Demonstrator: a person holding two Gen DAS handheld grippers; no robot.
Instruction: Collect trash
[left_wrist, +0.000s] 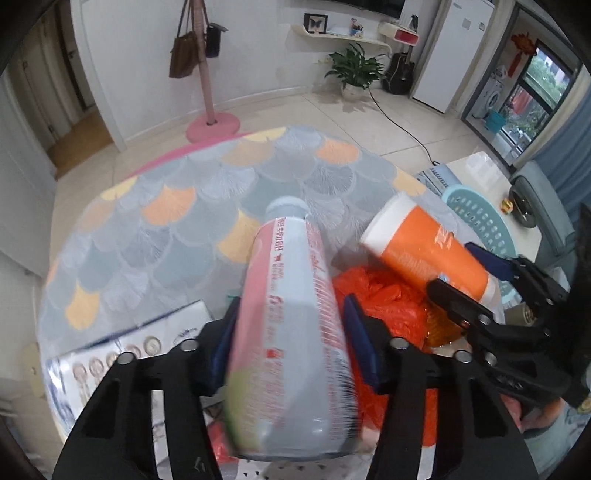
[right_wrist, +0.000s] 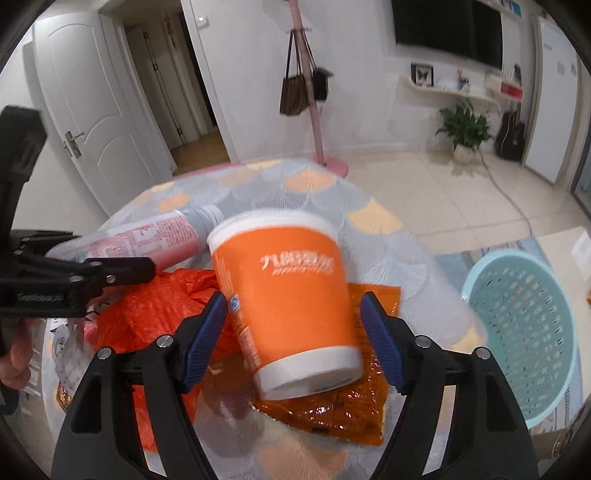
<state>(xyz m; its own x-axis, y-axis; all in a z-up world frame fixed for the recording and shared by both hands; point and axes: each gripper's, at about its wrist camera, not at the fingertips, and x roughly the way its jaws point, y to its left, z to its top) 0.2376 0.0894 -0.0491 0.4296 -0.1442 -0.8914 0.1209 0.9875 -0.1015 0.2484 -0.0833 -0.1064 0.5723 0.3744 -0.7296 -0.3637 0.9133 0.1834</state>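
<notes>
On my left wrist view the left gripper (left_wrist: 291, 350) fingers pinch the pink-labelled bottle (left_wrist: 291, 325) at frame centre above the tabletop (left_wrist: 155, 229), while on my right wrist view the right gripper (right_wrist: 295, 328) fingers stand spread, the orange cup (right_wrist: 288, 295) between them, centre frame.

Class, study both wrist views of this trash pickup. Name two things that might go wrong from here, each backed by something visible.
1. The right gripper straddles the orange cup with gaps beside its pads; lifting now would likely leave the cup behind.
2. The left gripper clamps the bottle, whose long neck juts forward and could knock the cup when swung toward the blue basket.
</notes>
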